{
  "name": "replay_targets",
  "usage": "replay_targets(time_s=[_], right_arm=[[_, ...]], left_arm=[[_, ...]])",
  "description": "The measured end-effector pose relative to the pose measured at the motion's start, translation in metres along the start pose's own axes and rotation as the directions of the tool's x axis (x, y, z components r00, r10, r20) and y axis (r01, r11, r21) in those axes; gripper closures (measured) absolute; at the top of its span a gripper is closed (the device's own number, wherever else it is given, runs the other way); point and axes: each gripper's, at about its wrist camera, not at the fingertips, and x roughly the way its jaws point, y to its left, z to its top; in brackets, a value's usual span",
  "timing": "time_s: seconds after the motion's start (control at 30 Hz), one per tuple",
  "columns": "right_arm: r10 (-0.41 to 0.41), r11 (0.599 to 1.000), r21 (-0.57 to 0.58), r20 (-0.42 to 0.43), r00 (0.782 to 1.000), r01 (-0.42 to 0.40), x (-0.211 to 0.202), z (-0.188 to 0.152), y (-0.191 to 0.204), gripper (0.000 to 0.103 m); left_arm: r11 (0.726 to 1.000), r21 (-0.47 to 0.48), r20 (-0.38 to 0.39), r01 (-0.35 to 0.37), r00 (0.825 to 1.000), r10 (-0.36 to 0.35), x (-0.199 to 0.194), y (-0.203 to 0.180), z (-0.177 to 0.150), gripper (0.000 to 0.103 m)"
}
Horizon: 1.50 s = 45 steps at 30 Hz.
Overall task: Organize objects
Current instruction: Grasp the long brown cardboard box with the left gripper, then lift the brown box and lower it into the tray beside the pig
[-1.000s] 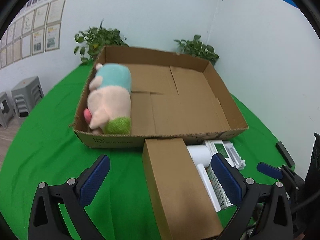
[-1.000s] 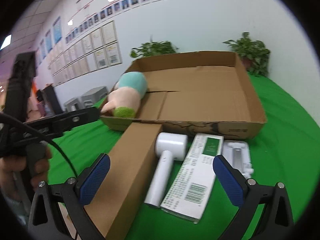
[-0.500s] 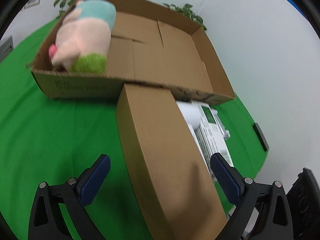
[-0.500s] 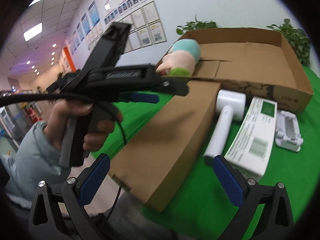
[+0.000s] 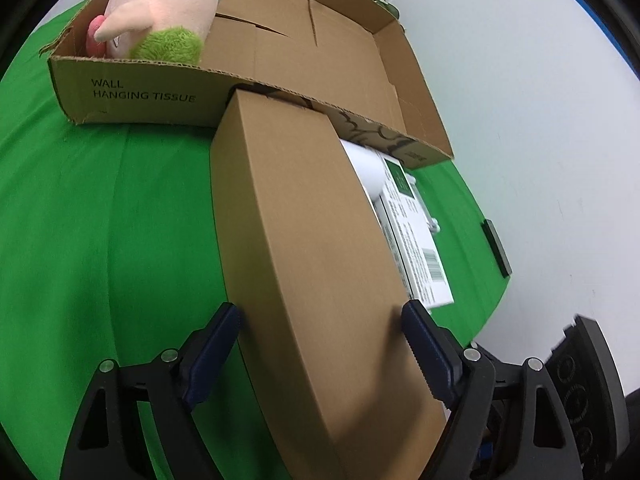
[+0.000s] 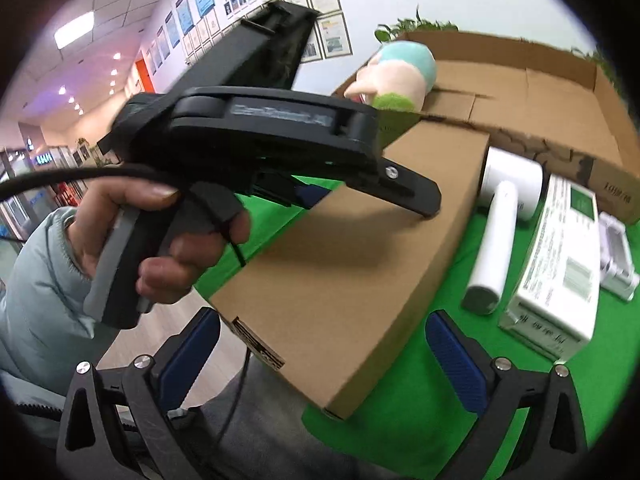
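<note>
A: While the left gripper (image 5: 320,344) has dropped down over the near end of the long brown box (image 5: 304,248), its jaws have just been closing, and the box now sits between them. A second ago it hung higher, with the jaws much wider.

B: Clamped yet?

A: I'd say not quite. The left pad is just beside the box's side wall and the right pad is at the opposite top edge, but I cannot see either pressing in. So the jaws stand apart around the box.

B: And the right gripper (image 6: 320,344)?

A: Its jaws are wide apart with nothing held. It has swung in toward the box's near corner, which hangs past the table's front edge.

B: Where does the box lie?

A: On the green table (image 5: 100,240), long axis running from the front edge toward the open tray carton (image 5: 140,92), its far end touching the carton's front wall. Just beside it on the right lie a white cylinder device (image 6: 496,240) and a white carton with a barcode (image 6: 560,272).

B: Meaning for the task?

A: Probably the box goes next into the tray carton, where a plush toy (image 5: 160,20) already rests at the left end. Being long, it may need both grippers.
</note>
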Motion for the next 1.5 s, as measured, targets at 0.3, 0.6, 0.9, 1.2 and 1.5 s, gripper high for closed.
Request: replay_targets(time_s=[0.3,0.6,0.9,1.2,1.5], right_arm=[[-0.017,0.998,-0.056,-0.025,1.0,0.015,-0.02,-0.022,0.015,0.0],[-0.059,0.997,-0.054,-0.058,0.997,0.055,-0.017,-0.024,0.013,0.0],[-0.087,0.995,-0.043,-0.044,0.995,0.085,-0.012,-0.022,0.011,0.003],[-0.041,0.998,0.037,0.0,0.999,0.04,-0.02,-0.02,0.002,0.005],[-0.048,0.999,0.021,0.045,0.998,0.047,-0.024,-0.014,0.005,0.007]], left_arm=[[0.999,-0.009,-0.053,0.04,0.998,-0.041,-0.012,-0.032,-0.061,0.022],[0.991,-0.107,-0.045,0.085,0.995,-0.09,-0.013,-0.031,-0.088,0.022],[0.991,-0.118,-0.023,0.065,0.997,-0.068,-0.012,-0.025,-0.087,0.022],[0.984,-0.156,-0.004,0.084,0.996,-0.085,-0.013,-0.019,-0.085,0.021],[0.97,-0.206,0.005,0.133,0.991,-0.134,-0.017,-0.013,-0.086,0.021]])
